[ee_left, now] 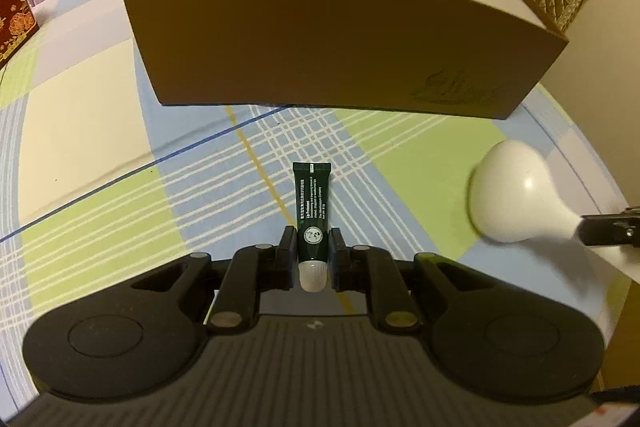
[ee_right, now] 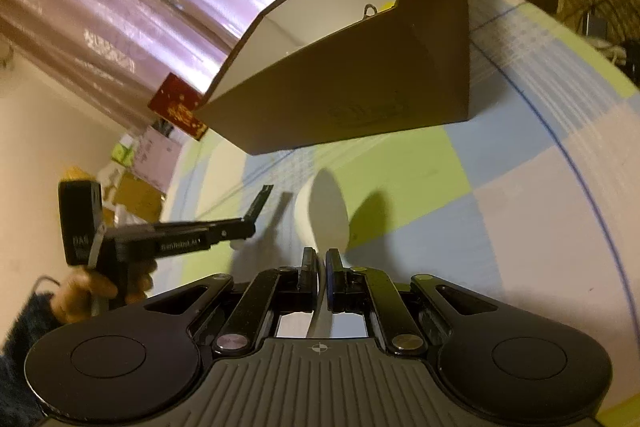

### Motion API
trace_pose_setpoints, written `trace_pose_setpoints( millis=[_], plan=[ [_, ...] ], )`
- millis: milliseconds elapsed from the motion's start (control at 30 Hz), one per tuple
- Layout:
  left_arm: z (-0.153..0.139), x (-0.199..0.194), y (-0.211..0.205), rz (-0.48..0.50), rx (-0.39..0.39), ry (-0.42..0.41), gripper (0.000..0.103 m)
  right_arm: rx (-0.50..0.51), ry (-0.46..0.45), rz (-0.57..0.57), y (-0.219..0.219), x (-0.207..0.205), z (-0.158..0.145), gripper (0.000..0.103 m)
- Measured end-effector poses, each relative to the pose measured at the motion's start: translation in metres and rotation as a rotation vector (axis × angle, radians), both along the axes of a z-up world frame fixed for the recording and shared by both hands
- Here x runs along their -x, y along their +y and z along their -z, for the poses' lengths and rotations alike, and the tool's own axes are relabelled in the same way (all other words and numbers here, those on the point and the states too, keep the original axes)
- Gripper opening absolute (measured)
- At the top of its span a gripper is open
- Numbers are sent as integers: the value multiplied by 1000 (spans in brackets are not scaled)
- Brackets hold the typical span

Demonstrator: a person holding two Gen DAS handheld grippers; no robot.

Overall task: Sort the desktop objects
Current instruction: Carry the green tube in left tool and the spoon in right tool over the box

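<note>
On the table: a checked cloth [ee_left: 120, 155] in blue, green and cream lies under everything.
My left gripper [ee_left: 313, 247]: its two fingers are squeezed tight on a small dark green tube [ee_left: 312, 199].
The tube: it has white writing on it and a white cap [ee_left: 313, 274]. The cap end sits between my fingers and the flat end points away toward the box. I cannot tell if it is lifted off the cloth.
My right gripper [ee_right: 319, 263]: its fingers are pressed together on the thin handle of a white spoon [ee_right: 326, 211].
The spoon: its round bowl sticks out in front of my fingers, above the cloth, off to the right of the tube and apart from it.
The box [ee_left: 340, 47]: brown outside, white inside, open on top. It stands on the cloth past the tube and the spoon. A small metal ring [ee_right: 370, 11] peeks over its near wall.
My left hand [ee_right: 100, 287]: it shows in the right view, wrapped around the black handle of the left gripper.
</note>
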State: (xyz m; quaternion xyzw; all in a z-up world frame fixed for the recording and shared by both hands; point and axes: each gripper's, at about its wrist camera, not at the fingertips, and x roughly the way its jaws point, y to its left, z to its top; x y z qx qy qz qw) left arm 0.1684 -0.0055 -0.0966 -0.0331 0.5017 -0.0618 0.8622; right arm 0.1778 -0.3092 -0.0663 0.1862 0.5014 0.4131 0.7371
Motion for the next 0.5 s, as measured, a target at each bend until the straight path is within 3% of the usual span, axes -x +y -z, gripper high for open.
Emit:
trace_pose_setpoints(
  millis=[200, 367, 500],
  plan=[
    [-12, 8, -4, -8, 6, -24, 12, 6, 1, -10, 4, 0, 1, 0],
    [-12, 15, -2, -24, 2, -8, 12, 159, -180, -182, 27, 19, -2, 1],
    [-10, 20, 0, -32, -1, 3, 12, 285, -263, -276, 43, 33, 11, 1]
  ],
)
